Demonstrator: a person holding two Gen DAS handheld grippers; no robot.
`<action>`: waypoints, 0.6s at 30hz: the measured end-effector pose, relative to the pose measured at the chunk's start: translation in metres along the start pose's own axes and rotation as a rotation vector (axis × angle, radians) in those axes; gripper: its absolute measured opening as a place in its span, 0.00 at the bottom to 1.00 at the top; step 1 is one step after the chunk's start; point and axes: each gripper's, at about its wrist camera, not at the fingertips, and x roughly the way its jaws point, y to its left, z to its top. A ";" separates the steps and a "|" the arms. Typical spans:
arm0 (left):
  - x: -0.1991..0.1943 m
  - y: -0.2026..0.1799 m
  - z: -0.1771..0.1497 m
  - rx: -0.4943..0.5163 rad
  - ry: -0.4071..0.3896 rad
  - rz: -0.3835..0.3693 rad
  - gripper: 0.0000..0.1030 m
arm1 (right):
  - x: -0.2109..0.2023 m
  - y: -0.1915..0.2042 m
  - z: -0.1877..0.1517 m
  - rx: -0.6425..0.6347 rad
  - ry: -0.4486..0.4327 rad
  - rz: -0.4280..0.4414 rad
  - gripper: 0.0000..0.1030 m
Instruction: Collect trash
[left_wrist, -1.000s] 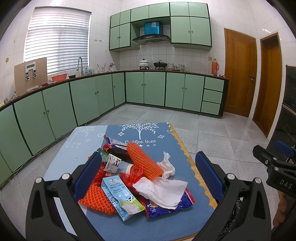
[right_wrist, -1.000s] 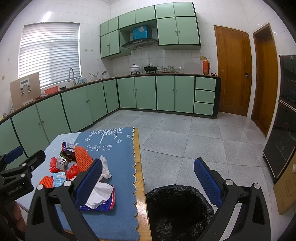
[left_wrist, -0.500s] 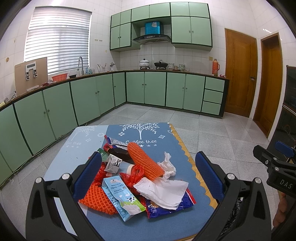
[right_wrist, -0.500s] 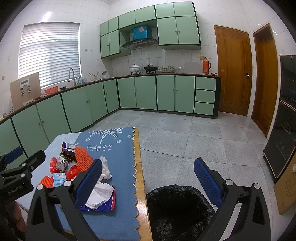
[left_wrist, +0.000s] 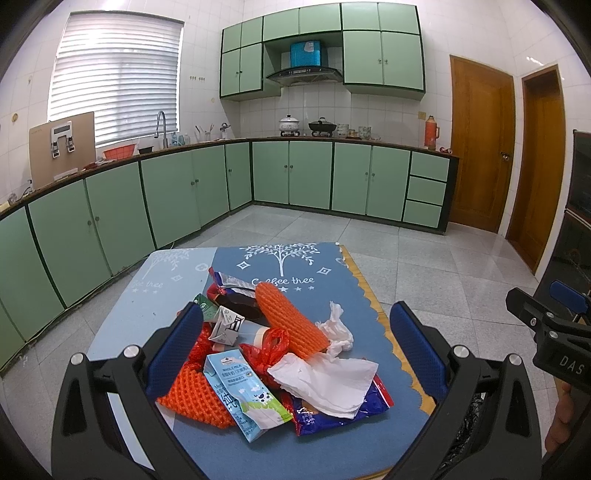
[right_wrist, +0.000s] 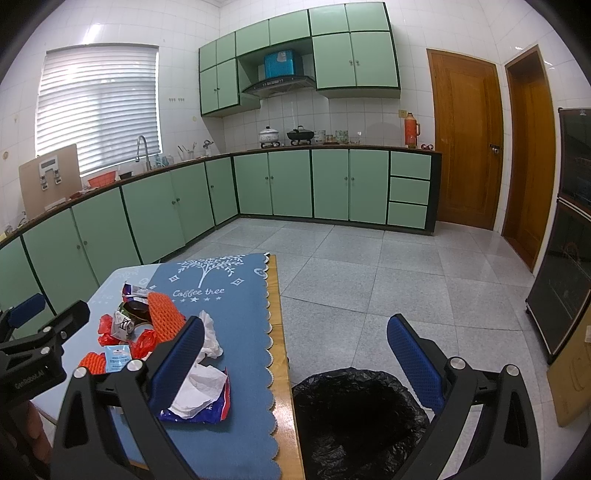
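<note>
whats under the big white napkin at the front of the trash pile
The white napkin lies on a blue and red snack wrapper, which sticks out at its right and front. A red plastic bag borders its left edge. What the napkin covers in the middle cannot be seen.

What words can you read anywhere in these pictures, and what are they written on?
"Coffee tree": blue table mat, under the white tree.
"WHOLE MILK": milk carton; its smaller print is too small to read.
"DAS": right gripper, seen from the left wrist camera.
"GenRobot.AI": left gripper, seen from the right wrist camera.
Print on the folded paper carton and snack wrapper: unreadable.
</note>
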 end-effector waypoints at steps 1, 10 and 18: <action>0.000 0.001 0.000 -0.001 0.000 0.000 0.95 | 0.000 0.000 0.000 0.000 0.000 0.000 0.94; 0.017 0.026 -0.002 -0.012 0.010 0.078 0.95 | 0.024 0.018 -0.003 -0.014 0.014 0.037 0.94; 0.045 0.080 -0.019 -0.048 0.079 0.216 0.95 | 0.062 0.055 -0.003 -0.059 0.040 0.157 0.94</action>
